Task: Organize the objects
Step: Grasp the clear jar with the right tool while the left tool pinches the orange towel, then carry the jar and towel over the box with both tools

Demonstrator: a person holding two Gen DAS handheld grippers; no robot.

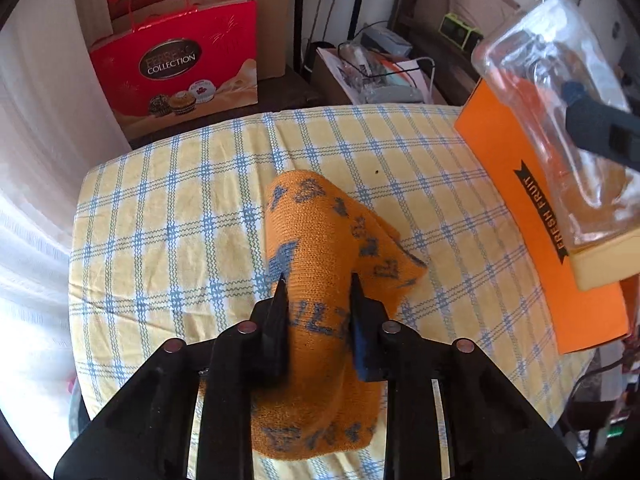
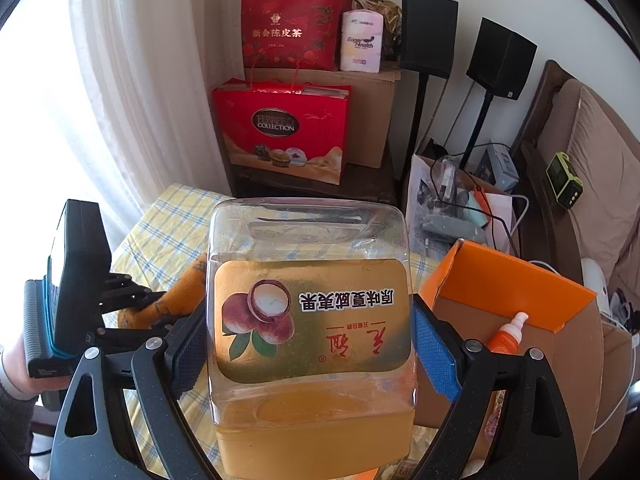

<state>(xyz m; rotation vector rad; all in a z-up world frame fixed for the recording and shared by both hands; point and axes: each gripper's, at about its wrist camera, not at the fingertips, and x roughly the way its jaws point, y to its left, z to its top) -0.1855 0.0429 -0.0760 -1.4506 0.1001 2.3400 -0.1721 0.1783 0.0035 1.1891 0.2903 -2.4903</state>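
My left gripper (image 1: pixel 318 280) is shut on an orange knitted cloth (image 1: pixel 320 240) with grey-blue marks, which lies bunched on the yellow checked tablecloth (image 1: pixel 160 208). The left gripper also shows at the left of the right wrist view (image 2: pixel 156 300), still on the cloth (image 2: pixel 180 296). My right gripper (image 2: pixel 308 328) is shut on a clear plastic jar (image 2: pixel 310 312) with a yellow lid and fruit label, held lid toward the camera above the table. The jar also appears at the upper right of the left wrist view (image 1: pixel 560 92), over an orange box (image 1: pixel 532 208).
The open orange cardboard box (image 2: pixel 512 280) at the right holds an orange spray bottle (image 2: pixel 510 334). Red gift bags (image 2: pixel 282 132) and cardboard boxes stand behind the table. A carton of cables (image 2: pixel 456 204), speaker stands and a sofa are at the right. A curtain hangs at the left.
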